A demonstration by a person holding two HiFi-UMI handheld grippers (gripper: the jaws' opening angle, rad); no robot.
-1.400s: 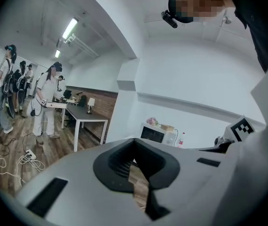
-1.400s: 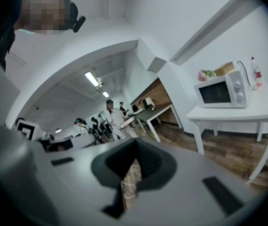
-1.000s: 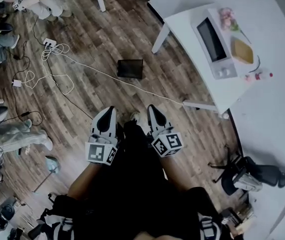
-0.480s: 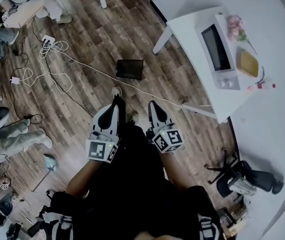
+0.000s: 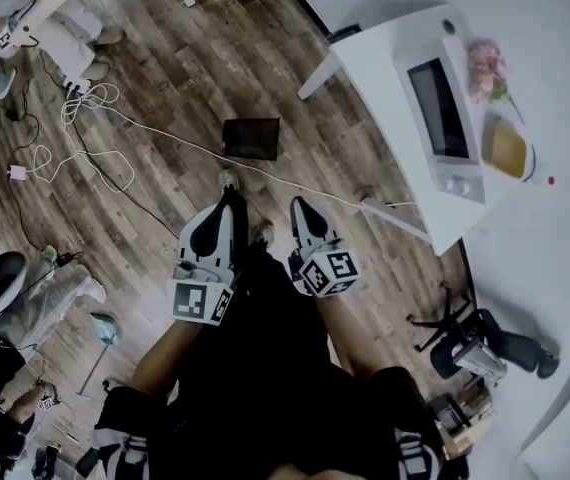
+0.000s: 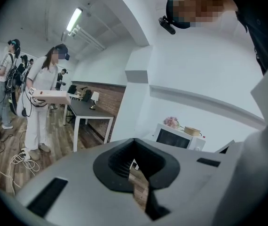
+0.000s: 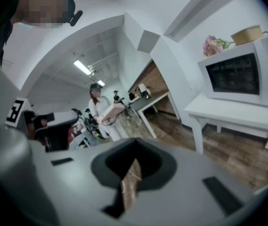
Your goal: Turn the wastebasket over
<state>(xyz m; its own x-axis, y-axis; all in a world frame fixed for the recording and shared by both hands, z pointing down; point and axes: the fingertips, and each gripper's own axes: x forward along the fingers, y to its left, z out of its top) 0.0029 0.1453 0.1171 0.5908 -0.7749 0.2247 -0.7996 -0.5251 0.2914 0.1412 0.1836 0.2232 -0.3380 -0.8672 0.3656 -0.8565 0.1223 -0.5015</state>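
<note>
A dark, box-shaped wastebasket point(image 5: 251, 138) stands on the wooden floor ahead of me, beside a white cable. Both grippers are held close to my body, well short of it and apart from it. My left gripper point(image 5: 229, 197) points toward the basket from the near left, its jaws together with nothing between them. My right gripper point(image 5: 297, 206) sits beside it on the right, also shut and empty. In the left gripper view point(image 6: 135, 167) and the right gripper view point(image 7: 133, 167) only a thin slit of floor shows between the closed jaws. The basket is hidden in both.
A white table point(image 5: 385, 58) at the right carries a microwave point(image 5: 440, 108), flowers and a bowl. Cables and a power strip point(image 5: 83, 98) trail across the floor at the left. An office chair base point(image 5: 480, 348) stands at the lower right. A person in white point(image 6: 42, 98) holds a box further off.
Both grippers have moved forward and a little down toward the wastebasket, staying shut. The basket and table now lie nearer the grippers in the head view.
</note>
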